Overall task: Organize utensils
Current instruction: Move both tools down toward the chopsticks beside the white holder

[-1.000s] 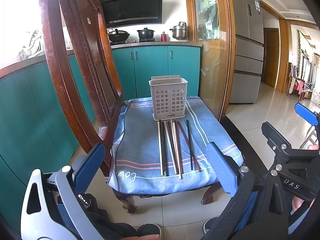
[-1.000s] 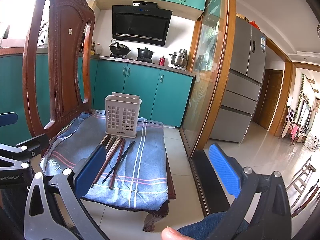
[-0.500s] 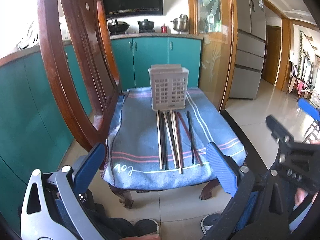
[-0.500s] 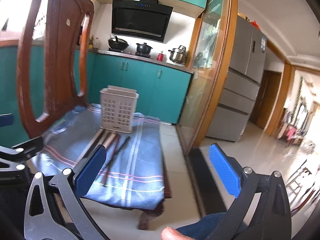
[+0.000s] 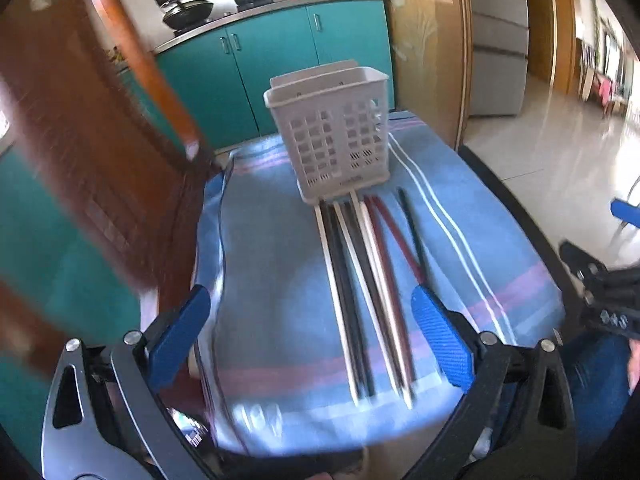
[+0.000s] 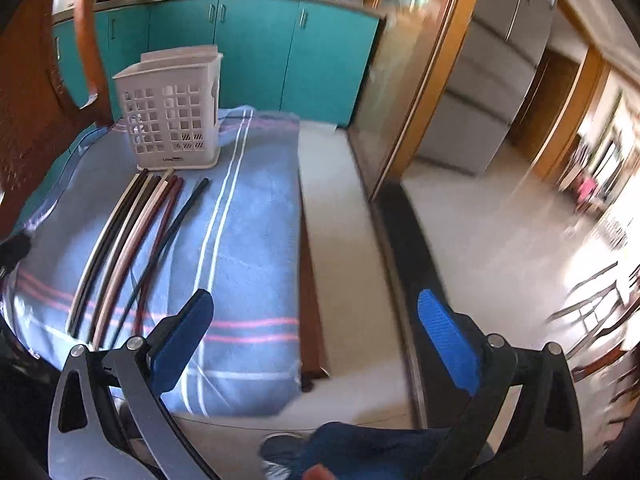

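We are holding the left gripper (image 5: 308,334) over the near edge of the blue striped cloth (image 5: 276,280), its jaws spread wide and gripping nothing, and the chopsticks (image 5: 368,292) are lying straight ahead of it, their near tips falling between the 2 blue pads. Their long axis is running away from us toward the white slotted holder (image 5: 332,136), which is standing upright at their far ends, touching or nearly touching them. Moving right, we are carrying the right gripper (image 6: 316,336) with jaws equally wide and empty, but it is pointing past the cloth's right edge at bare floor, so the chopsticks (image 6: 132,240) are lying well off to its left. We are judging the left gripper the nearer and better lined up for a first pick, though it would close across the sticks only if turned or lowered onto 1. A small dark label on the holder's base is showing, too blurred to read.
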`<action>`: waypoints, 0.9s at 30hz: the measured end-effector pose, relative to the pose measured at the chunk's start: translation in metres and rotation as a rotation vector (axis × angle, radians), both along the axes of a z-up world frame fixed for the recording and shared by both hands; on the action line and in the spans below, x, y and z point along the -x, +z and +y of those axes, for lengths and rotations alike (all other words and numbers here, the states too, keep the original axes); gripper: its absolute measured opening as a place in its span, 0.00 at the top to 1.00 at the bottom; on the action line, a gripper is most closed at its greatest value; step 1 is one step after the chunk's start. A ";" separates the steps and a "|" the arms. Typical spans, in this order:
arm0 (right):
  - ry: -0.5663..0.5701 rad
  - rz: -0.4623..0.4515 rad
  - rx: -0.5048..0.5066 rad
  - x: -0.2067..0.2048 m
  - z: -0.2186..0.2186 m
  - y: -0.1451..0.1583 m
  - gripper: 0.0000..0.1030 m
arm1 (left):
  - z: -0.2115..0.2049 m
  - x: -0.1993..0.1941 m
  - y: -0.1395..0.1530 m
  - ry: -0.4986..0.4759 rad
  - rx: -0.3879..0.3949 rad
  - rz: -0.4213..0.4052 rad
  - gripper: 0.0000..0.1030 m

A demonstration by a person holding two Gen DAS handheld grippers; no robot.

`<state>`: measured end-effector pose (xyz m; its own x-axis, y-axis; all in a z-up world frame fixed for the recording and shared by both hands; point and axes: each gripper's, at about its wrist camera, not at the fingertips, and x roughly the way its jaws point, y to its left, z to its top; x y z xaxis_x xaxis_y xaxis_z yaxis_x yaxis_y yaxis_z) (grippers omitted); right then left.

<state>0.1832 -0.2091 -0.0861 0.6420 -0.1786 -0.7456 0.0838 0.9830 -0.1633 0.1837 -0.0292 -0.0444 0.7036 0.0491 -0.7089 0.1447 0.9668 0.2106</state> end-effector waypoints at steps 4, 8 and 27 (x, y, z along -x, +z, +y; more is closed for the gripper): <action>0.025 0.056 -0.054 -0.036 0.005 -0.010 0.28 | 0.003 -0.050 -0.017 0.036 0.037 0.046 0.34; 0.083 0.129 -0.107 -0.081 0.023 -0.031 0.34 | 0.009 -0.070 -0.051 0.077 0.048 0.131 0.40; 0.210 0.269 -0.176 -0.174 0.057 -0.078 0.86 | 0.059 -0.120 -0.089 0.208 0.212 0.274 0.36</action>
